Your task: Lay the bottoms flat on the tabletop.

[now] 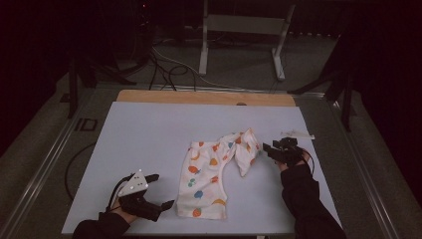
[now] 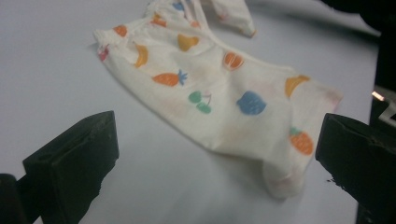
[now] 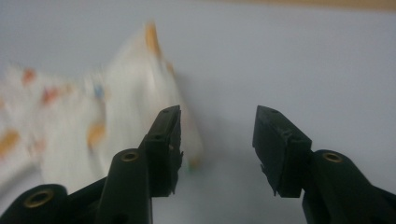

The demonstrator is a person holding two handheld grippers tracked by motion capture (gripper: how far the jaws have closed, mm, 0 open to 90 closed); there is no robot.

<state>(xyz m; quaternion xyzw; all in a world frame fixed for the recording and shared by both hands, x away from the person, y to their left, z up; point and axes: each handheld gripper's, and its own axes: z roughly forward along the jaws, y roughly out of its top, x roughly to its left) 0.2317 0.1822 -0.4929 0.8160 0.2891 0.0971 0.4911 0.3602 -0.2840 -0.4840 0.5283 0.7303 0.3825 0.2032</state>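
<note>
Garment position first: small white cotton shorts printed with coloured fruit [image 1: 209, 177] lie near the middle of the pale lilac table cover [image 1: 139, 144], one leg flat and running toward six o'clock, the other folded over and bunched toward two o'clock. That folded leg suggests a fold in progress.

Right gripper [image 1: 272, 151] sits at three o'clock of the shorts, just beside the bunched leg, jaws pointing at nine o'clock. In the right gripper view [image 3: 217, 140] its jaws stand about half apart with nothing between them; the cloth lies beside the left jaw, apart from the pads. Judged reason: the leg is released and left to settle.

Left gripper [image 1: 161, 191] rests at eight o'clock of the shorts, near the lower hem, jaws spread wide and empty. The left gripper view [image 2: 215, 154] shows the hem corner lying between the two jaws, ungripped; it appears poised to take that corner.

Surface: the cover lies smooth on a wooden tabletop [image 1: 204, 97] whose bare edge shows at twelve o'clock. Room is dim; a white metal frame [image 1: 244, 35] and loose cables [image 1: 164, 67] sit on the floor beyond.
</note>
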